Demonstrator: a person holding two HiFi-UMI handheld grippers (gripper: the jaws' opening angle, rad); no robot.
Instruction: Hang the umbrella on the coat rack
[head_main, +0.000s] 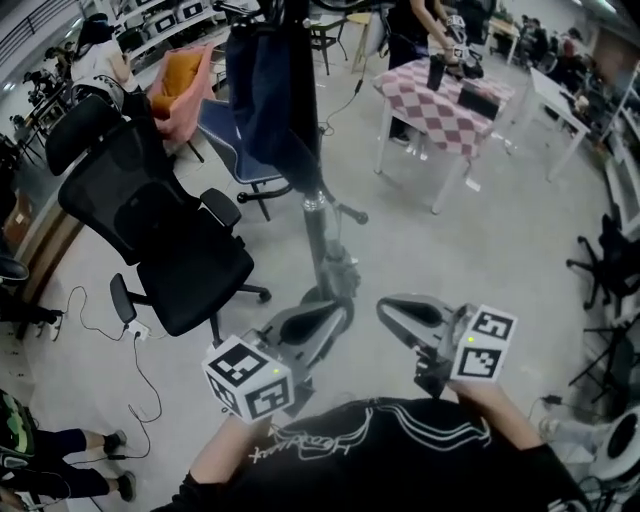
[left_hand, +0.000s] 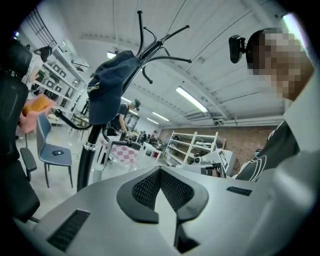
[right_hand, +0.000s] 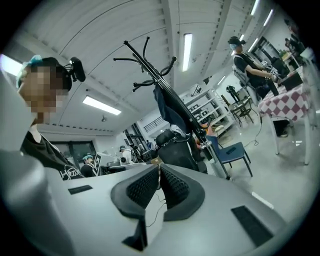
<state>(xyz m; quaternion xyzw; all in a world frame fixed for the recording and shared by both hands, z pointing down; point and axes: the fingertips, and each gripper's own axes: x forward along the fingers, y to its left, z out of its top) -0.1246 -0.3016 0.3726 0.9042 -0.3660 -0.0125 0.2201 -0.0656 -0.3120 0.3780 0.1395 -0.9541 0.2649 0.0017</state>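
The black coat rack (head_main: 317, 235) stands on the floor straight ahead of me. A dark blue folded umbrella (head_main: 262, 90) hangs from its top hooks, down along the pole. The left gripper view shows that rack (left_hand: 86, 160) from below, with the umbrella (left_hand: 107, 90) draped under the curved hooks. In the right gripper view the umbrella (right_hand: 171, 107) lies along the rack (right_hand: 150, 65). My left gripper (head_main: 335, 315) and right gripper (head_main: 395, 310) are held low near the rack's base, apart from it. Left gripper (left_hand: 160, 172) and right gripper (right_hand: 159, 170) are both shut and hold nothing.
A black office chair (head_main: 165, 230) stands left of the rack, and a blue chair (head_main: 235, 150) behind it. An orange cloth (head_main: 180, 80) hangs further back. A checked table (head_main: 445, 100) with a person at it is at the back right. Cables (head_main: 140, 345) lie on the floor at left.
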